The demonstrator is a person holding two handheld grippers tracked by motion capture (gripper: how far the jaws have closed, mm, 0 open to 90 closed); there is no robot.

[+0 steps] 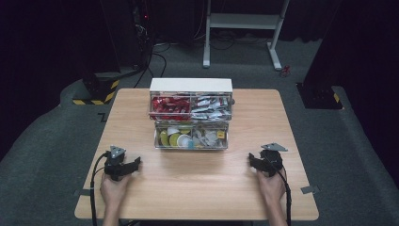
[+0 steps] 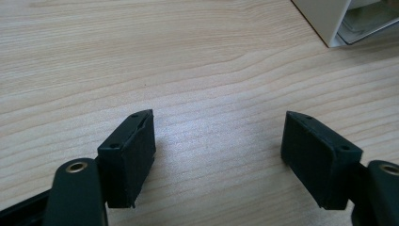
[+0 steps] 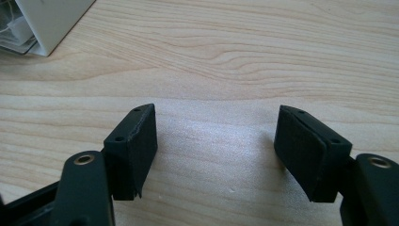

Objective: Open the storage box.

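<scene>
Both grippers, left gripper [image 1: 126, 165] and right gripper [image 1: 259, 162], rest wide apart and empty on the wooden table [image 1: 197, 188]; we should approach the two-tier clear organizer [image 1: 190, 120], mid-table ahead, squarely and slowly.

High view: worktop [image 1: 197, 188] evenly lit from above, surroundings dark, slight softness | Gripper views: bright, soft white sheen on wood between the fingers [image 2: 129, 155], faint shadows beneath them | Focus: grain sharp mid-frame, near hardware blurred.
</scene>
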